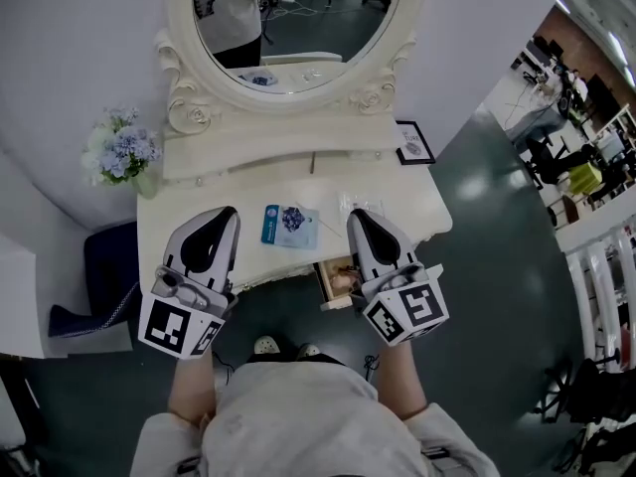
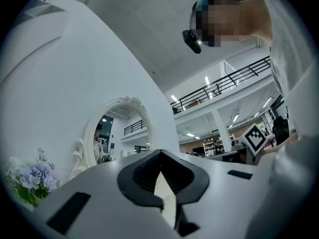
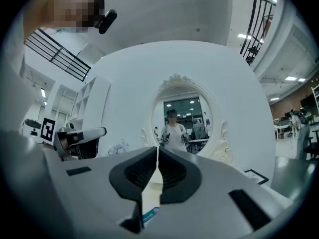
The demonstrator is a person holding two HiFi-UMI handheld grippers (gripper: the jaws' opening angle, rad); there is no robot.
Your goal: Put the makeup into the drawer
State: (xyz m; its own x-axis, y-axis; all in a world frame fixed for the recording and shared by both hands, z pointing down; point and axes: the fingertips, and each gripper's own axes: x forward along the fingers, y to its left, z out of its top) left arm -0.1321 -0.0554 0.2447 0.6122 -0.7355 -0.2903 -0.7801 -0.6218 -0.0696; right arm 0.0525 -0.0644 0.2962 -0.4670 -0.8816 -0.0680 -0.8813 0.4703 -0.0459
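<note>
Left tongs [image 1: 227, 215] pressed together, nothing in them; the tips meet in the left gripper view [image 2: 159, 154]. Right tongs [image 1: 356, 217] likewise closed and empty [image 3: 158, 150]. Makeup [image 1: 290, 225], a flat blue packet, lies on the table [image 1: 427, 207] between the two tongs, touching neither. In the right gripper view only its corner [image 3: 151, 216] peeks out under the jaws. Drawer [image 1: 336, 284] part open and mostly covered by the right tongs, contents unreadable.
</note>
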